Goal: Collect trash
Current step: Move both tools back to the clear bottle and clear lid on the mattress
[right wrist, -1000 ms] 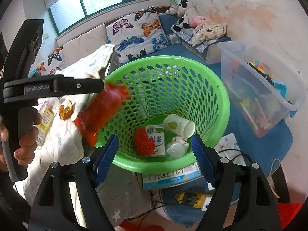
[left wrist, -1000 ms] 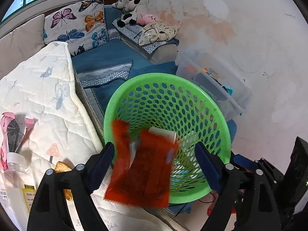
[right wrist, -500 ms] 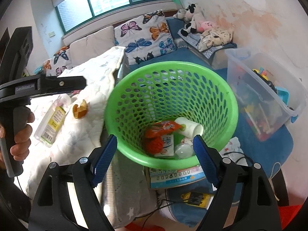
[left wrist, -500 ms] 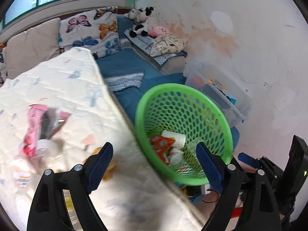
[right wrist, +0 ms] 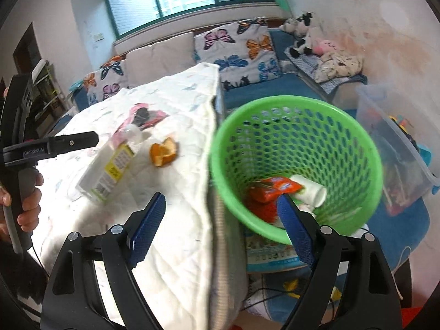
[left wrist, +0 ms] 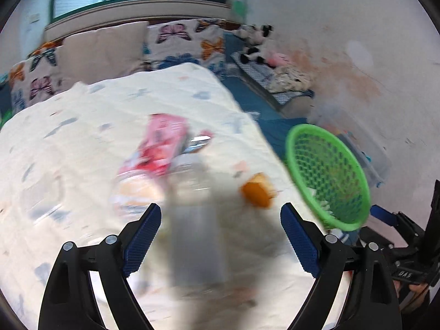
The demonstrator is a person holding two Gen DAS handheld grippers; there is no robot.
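A green perforated basket stands beside the quilt-covered table; it also shows in the left wrist view. Inside lie a red wrapper, a white cup and other trash. On the quilt lie a clear plastic bottle, an orange peel and a pink wrapper. In the blurred left wrist view the bottle, peel and pink wrapper lie ahead. My left gripper is open and empty above the bottle. My right gripper is open and empty over the table edge.
A clear plastic bin of toys stands right of the basket. Butterfly cushions and plush toys lie on the blue sofa behind. Papers and cables lie on the floor under the basket.
The red wrapper left my left gripper and dropped into the basket. My left gripper swung left over the quilt toward the bottle. My right gripper shifted left to the table edge.
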